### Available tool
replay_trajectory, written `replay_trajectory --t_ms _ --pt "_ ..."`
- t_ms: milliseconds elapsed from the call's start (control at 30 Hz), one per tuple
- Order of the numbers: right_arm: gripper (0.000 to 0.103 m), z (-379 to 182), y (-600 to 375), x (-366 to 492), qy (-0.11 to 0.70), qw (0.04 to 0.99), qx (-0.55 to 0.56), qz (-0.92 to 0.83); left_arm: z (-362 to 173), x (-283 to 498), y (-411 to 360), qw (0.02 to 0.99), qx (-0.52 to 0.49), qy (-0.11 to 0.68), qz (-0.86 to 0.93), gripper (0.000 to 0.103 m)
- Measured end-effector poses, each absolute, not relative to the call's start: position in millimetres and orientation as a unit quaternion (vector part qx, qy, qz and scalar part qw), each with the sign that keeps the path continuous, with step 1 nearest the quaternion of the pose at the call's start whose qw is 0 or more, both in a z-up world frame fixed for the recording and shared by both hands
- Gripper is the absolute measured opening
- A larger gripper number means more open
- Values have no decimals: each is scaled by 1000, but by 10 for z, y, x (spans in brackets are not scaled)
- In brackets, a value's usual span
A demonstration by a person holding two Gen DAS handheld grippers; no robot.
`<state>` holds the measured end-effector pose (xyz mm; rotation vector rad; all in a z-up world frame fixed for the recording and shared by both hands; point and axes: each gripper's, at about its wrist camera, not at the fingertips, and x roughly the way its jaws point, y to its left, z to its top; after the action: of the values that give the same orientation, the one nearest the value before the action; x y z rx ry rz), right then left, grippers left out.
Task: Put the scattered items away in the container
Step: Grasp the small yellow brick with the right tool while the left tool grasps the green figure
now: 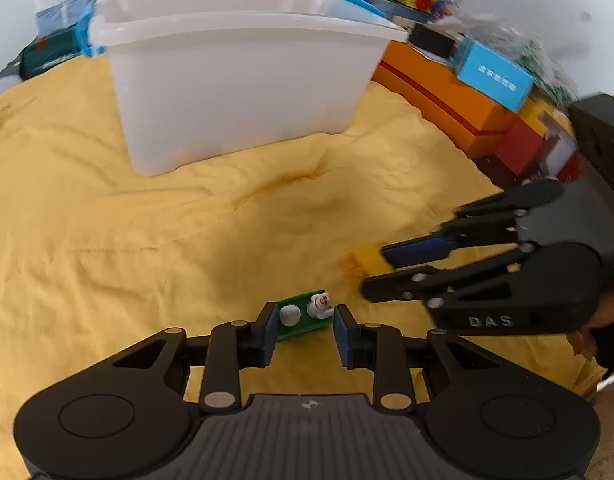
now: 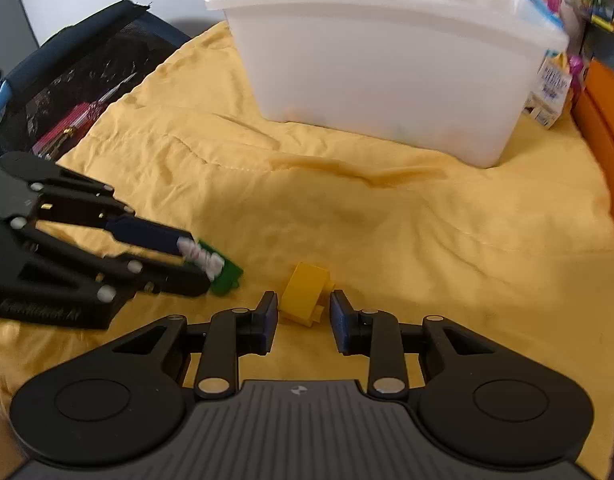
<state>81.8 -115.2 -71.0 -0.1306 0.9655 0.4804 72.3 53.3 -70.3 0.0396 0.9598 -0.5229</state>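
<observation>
A green toy plate with white figures (image 1: 303, 314) lies on the yellow cloth between the pads of my left gripper (image 1: 305, 330), which is open around it; the left pad looks close to touching. It also shows in the right wrist view (image 2: 223, 270). A yellow brick (image 2: 305, 294) lies between the pads of my right gripper (image 2: 303, 318), which is open around it. In the left wrist view the right gripper (image 1: 377, 270) covers most of that brick (image 1: 363, 260). The white plastic bin (image 1: 235, 76) stands behind, also in the right wrist view (image 2: 391, 60).
Orange and red boxes (image 1: 447, 96) and a blue box (image 1: 495, 74) line the right side. A dark bag (image 2: 75, 80) lies at the left edge of the cloth. Toy clutter sits behind the bin. The yellow cloth (image 1: 107, 220) is wrinkled.
</observation>
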Motion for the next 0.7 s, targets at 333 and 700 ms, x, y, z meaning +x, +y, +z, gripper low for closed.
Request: replay_trajectory --t_ms 333,700 --pt "37 -743 -1393 639 462 861 -57 206 -810 732 373 871 36 441 -212 42" --pt "26 -659 -1324 668 453 863 -97 203 -480 632 414 883 16 412 -225 42"
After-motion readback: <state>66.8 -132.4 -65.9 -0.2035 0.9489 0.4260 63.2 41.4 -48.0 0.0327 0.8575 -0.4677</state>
